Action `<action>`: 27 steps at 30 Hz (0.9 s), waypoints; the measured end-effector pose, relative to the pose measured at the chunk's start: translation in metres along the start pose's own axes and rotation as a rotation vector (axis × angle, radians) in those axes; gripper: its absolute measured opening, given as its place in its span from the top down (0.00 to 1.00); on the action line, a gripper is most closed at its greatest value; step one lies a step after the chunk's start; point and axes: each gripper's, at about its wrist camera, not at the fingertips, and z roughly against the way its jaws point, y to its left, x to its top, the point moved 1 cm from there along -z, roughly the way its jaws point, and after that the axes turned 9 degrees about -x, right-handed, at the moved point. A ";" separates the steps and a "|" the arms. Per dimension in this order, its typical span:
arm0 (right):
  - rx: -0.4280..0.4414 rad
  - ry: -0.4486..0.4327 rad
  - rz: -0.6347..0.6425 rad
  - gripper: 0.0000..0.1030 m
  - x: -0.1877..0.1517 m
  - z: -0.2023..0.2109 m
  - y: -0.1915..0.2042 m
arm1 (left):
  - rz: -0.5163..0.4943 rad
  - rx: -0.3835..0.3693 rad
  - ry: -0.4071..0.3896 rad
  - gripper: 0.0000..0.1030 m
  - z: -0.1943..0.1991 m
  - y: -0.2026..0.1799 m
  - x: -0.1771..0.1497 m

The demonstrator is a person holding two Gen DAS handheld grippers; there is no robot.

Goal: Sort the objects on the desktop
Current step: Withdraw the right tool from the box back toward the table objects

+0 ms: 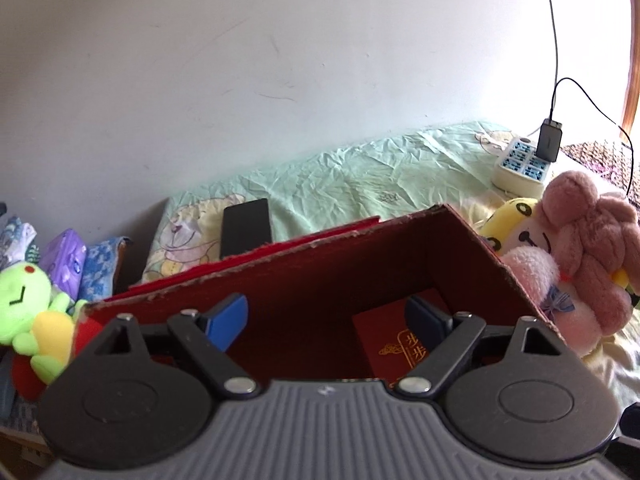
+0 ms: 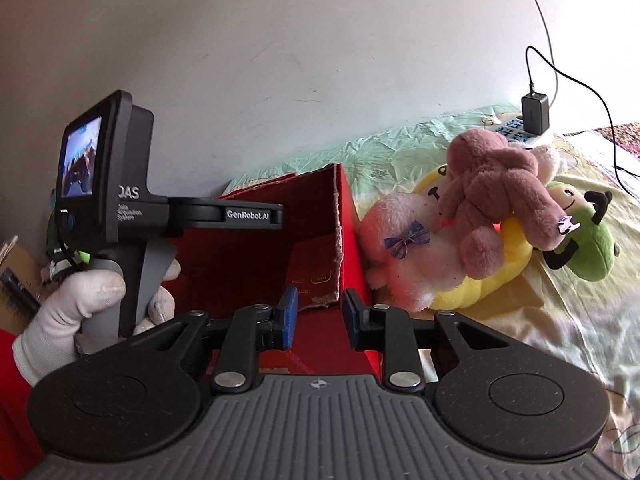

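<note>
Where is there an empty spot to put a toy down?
The green sheet is bare between the black phone and the power strip. The red box has floor free left of its red booklet. The plush pile is crowded.

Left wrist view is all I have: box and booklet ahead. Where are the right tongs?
Observer: The right tongs sit at the near right corner of the box, pads apart, nothing pressed between them.
Operator: Any toys beyond the pink plush?
Observer: Yes, a green plush lies right of the pile, against the yellow one.
Operator: What holds the left tongs?
Observer: A white-gloved hand grips their handle, left of the box.
</note>
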 end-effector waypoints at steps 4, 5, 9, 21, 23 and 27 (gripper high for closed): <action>0.031 0.017 0.011 0.73 -0.003 0.001 -0.006 | 0.048 -0.033 -0.027 0.21 0.029 -0.002 -0.006; 0.040 0.023 0.013 0.73 -0.004 0.001 -0.008 | 0.050 -0.034 -0.040 0.21 0.037 -0.003 -0.007; 0.080 0.053 0.003 0.73 -0.006 -0.003 -0.014 | 0.063 -0.047 -0.069 0.21 0.068 -0.007 -0.015; 0.224 0.189 -0.007 0.73 -0.012 -0.022 -0.016 | 0.263 -0.077 -0.022 0.16 0.115 0.005 -0.081; 0.228 0.214 -0.011 0.73 -0.012 -0.028 -0.018 | 0.289 -0.081 -0.025 0.17 0.119 0.006 -0.096; 0.229 0.268 -0.071 0.72 -0.010 -0.041 -0.029 | 0.313 -0.099 0.002 0.21 0.123 0.004 -0.118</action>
